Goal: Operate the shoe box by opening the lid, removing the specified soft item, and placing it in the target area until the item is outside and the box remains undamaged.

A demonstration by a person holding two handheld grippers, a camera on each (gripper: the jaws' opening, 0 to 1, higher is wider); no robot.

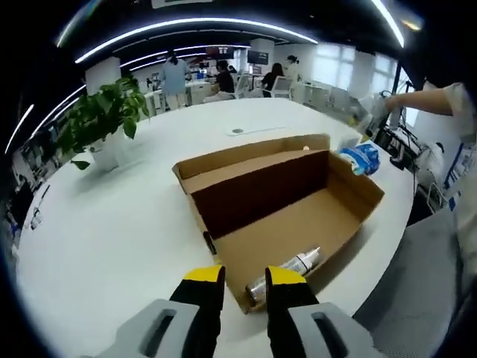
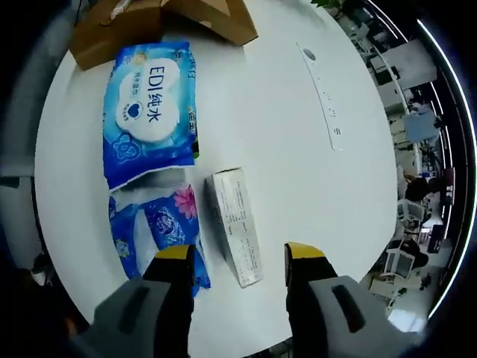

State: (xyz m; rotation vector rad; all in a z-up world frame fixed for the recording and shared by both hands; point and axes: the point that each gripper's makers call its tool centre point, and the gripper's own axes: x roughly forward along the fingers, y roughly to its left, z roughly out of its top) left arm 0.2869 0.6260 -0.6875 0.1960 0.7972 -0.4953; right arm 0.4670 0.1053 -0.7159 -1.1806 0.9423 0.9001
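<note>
Left gripper view: left gripper [image 1: 244, 287] rises from the bottom centre, jaws spread, yellow tips right at the near corner of the open shoe box [image 1: 287, 212] — whether they touch the cardboard, cannot tell. The box lies open on the white table [image 1: 112, 224] in mid frame, lid folded back toward the upper left; inside, by the near corner, lies a clear plastic-wrapped item [image 1: 287, 270]. A potted plant [image 1: 100, 119] stands at upper left. At the right edge a person's sleeve [image 1: 447, 104] reaches in, and a blue pack [image 1: 363, 158] sits just beyond the box's far end.

Right gripper view: right gripper [image 2: 240, 267] points down at the tabletop [image 2: 298, 149], jaws wide apart and holding nothing. Between and just above the tips lies a small white carton [image 2: 237, 224]. Left of it a flowered blue pack [image 2: 160, 224], partly under the left jaw. Above that a big blue wipes pack [image 2: 149, 108] — outside the box, flat on the table. Box corner [image 2: 149, 22] at top left.
</note>
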